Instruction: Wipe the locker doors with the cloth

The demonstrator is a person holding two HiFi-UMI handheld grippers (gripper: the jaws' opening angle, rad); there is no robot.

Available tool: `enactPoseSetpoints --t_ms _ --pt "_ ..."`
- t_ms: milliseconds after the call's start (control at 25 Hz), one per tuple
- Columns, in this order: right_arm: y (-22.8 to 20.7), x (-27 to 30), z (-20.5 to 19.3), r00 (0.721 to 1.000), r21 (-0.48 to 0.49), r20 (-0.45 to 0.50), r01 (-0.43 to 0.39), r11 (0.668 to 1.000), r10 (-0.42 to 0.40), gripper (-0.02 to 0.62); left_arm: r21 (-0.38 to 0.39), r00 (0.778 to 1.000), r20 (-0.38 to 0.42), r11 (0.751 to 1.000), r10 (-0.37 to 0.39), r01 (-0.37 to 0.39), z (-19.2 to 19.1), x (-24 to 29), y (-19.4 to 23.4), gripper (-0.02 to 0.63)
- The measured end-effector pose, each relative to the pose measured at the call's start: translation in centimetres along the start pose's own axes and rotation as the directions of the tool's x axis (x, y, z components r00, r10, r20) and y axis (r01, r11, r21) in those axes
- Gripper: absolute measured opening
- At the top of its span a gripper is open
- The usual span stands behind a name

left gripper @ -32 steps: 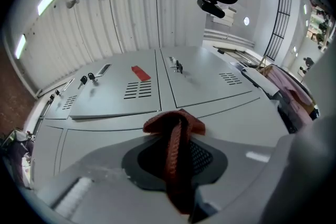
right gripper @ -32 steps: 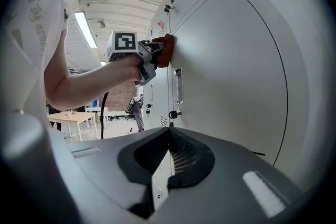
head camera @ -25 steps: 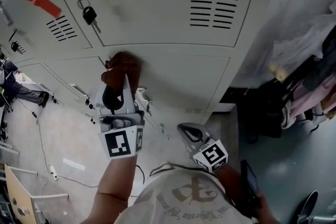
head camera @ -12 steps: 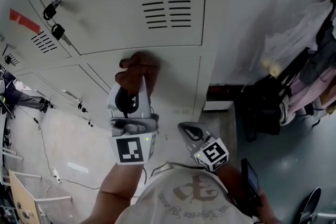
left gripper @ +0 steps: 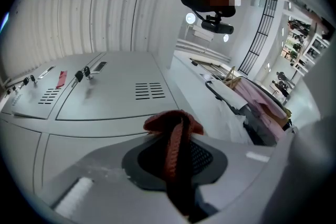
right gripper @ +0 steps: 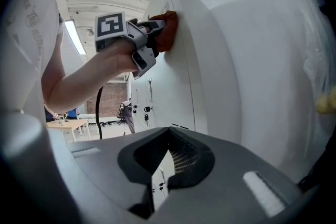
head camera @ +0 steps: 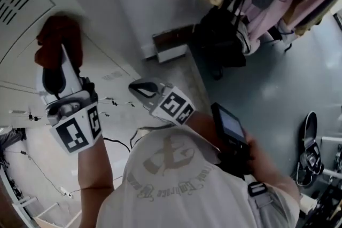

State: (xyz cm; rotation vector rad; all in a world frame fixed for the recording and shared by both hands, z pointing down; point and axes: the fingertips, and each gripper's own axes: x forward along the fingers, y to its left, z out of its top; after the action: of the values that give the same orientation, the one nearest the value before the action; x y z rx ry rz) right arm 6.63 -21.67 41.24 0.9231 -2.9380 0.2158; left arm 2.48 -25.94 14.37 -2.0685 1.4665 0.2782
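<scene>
The left gripper (head camera: 60, 59) had its jaws clamped on the red cloth (head camera: 57, 34), which was pressed against a grey locker door (head camera: 24, 69) near the cabinet's right edge. The right gripper (head camera: 140, 88) was held clear of the lockers, jaws nearly together, holding nothing.

No legible text anywhere (the shirt print (head camera: 170, 168) too blurred)

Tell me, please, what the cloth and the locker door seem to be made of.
Cloth: reddish-brown knitted or woven textile, judging by its ribbed texture and soft folds.
Locker door: probably sheet metal painted pale grey, smooth with a dull sheen; punched vent slots suggest that.
</scene>
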Motion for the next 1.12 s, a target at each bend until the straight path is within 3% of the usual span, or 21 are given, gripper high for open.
enactPoseSetpoints --t_ms 280,520,680,760,920,1120 --pt "0.9 -4.4 -2.0 1.000 0.023 -0.027 -0.008 1.000 0.009 0.008 0.006 1.000 -0.023 1.000 0.021 -0.021 -1.0 -1.9 -3.0 0.067" --pt "2.0 -7.2 -4.0 0.999 0.073 -0.022 -0.023 0.997 0.025 0.008 0.016 0.982 -0.154 0.993 -0.112 0.116 -3.0 -4.8 -8.2 0.075" --pt "2.1 -9.2 -5.6 0.999 0.108 -0.027 -0.021 0.994 0.024 0.008 -0.069 0.945 -0.280 0.985 -0.170 0.157 -6.8 -9.2 -11.3 0.077" --pt "1.4 -8.6 -6.0 0.999 0.122 -0.036 -0.001 0.993 0.006 0.008 -0.154 0.918 -0.335 0.973 -0.213 0.169 -9.4 -10.9 -11.2 0.077" --pt "1.6 -6.6 -6.0 0.998 0.103 -0.053 0.029 0.994 -0.023 0.008 -0.318 0.867 -0.442 0.944 -0.232 0.091 -14.2 -15.7 -8.4 0.077" --pt "3.7 -3.7 -5.6 0.999 0.068 -0.048 0.021 0.997 -0.017 0.008 -0.351 0.825 -0.522 0.936 -0.214 0.021 -17.2 -22.0 -5.9 0.077"
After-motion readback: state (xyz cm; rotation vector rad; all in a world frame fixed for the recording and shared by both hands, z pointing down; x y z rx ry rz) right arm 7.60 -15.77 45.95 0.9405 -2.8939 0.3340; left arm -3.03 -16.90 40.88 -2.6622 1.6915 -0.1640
